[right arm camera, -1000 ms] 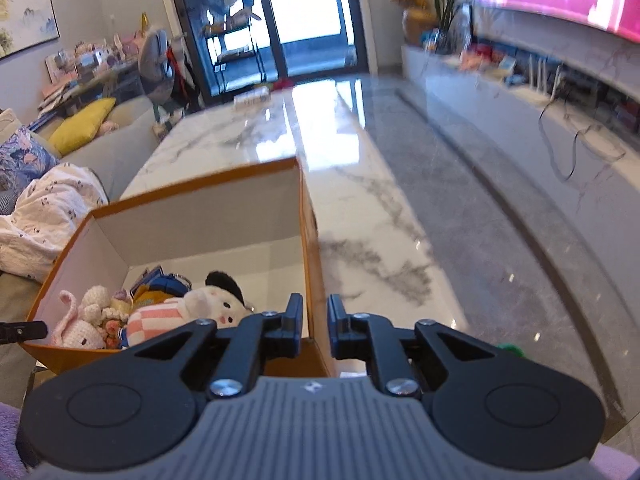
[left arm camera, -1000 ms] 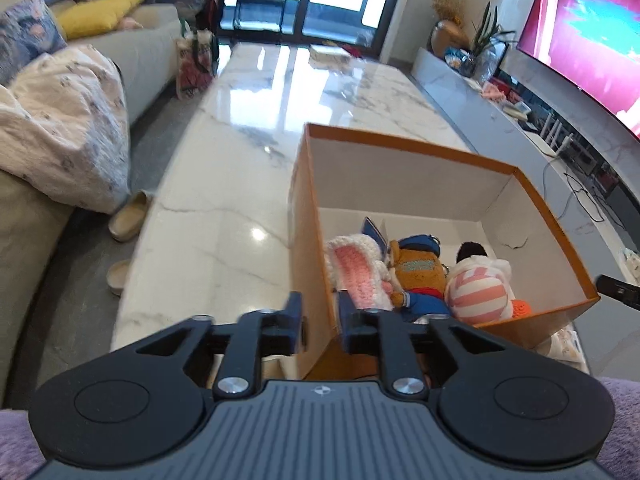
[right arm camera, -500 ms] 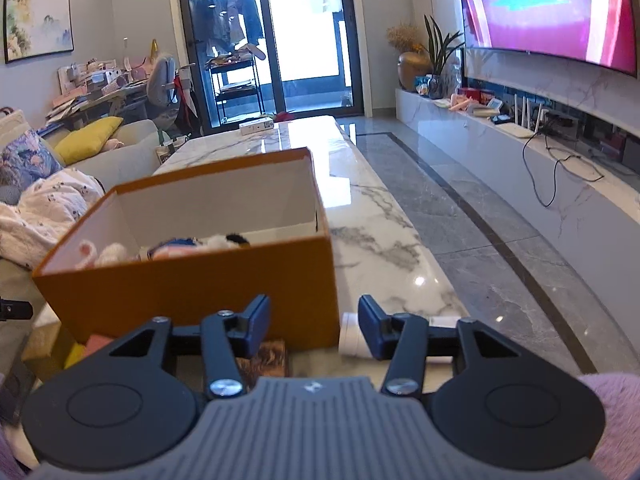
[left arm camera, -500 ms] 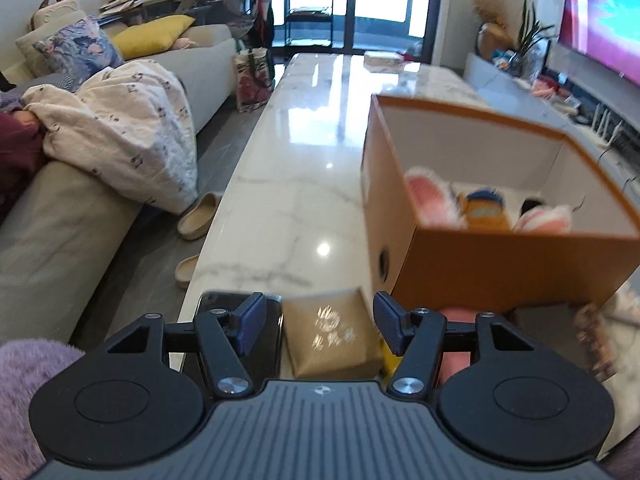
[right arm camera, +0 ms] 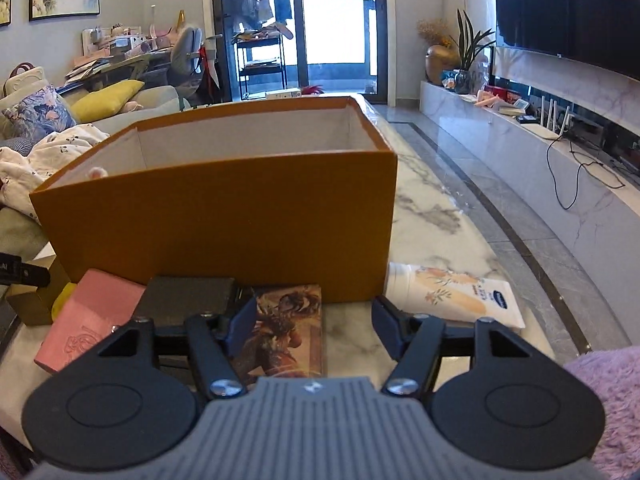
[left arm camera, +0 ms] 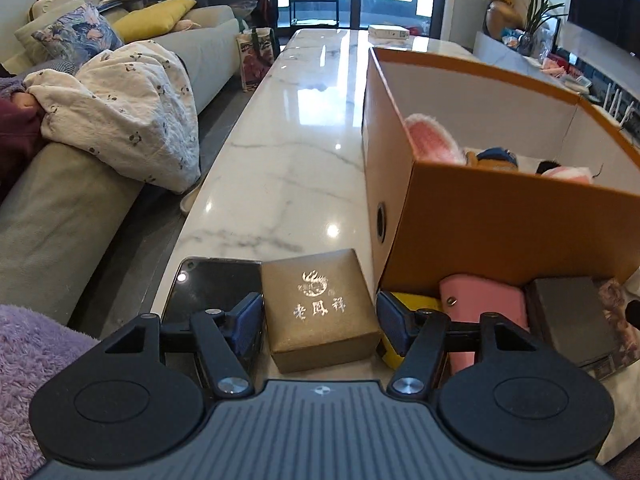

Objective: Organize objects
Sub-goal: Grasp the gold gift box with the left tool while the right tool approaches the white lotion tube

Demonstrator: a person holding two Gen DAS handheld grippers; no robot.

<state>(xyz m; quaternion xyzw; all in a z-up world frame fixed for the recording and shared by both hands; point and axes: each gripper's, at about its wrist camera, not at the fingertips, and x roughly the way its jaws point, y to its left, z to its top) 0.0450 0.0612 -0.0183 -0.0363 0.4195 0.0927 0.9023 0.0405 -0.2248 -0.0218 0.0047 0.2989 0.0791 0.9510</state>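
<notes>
An orange cardboard box (left arm camera: 500, 216) with plush toys (left arm camera: 432, 142) inside stands on the marble table (left arm camera: 280, 168). My left gripper (left arm camera: 320, 316) is open, its jaws on either side of a gold jewellery box (left arm camera: 320, 308), not gripping it. A black phone (left arm camera: 212, 288), a yellow item (left arm camera: 404, 304), a pink wallet (left arm camera: 480, 308) and a dark box (left arm camera: 568, 316) lie in a row beside it. My right gripper (right arm camera: 306, 320) is open over an illustrated card box (right arm camera: 284, 328), in front of the orange box (right arm camera: 224, 224). A white tube (right arm camera: 452, 292) lies to its right.
A sofa with a white blanket (left arm camera: 120, 108) and cushions runs along the table's left side. A TV console (right arm camera: 540, 152) with cables lines the right wall. A small white box (left arm camera: 388, 32) sits at the table's far end. The pink wallet (right arm camera: 88, 316) lies left of the right gripper.
Both grippers have dropped from above the orange box to the table's near end and opened. The left one now straddles the gold box; the right one hovers over the card box.
</notes>
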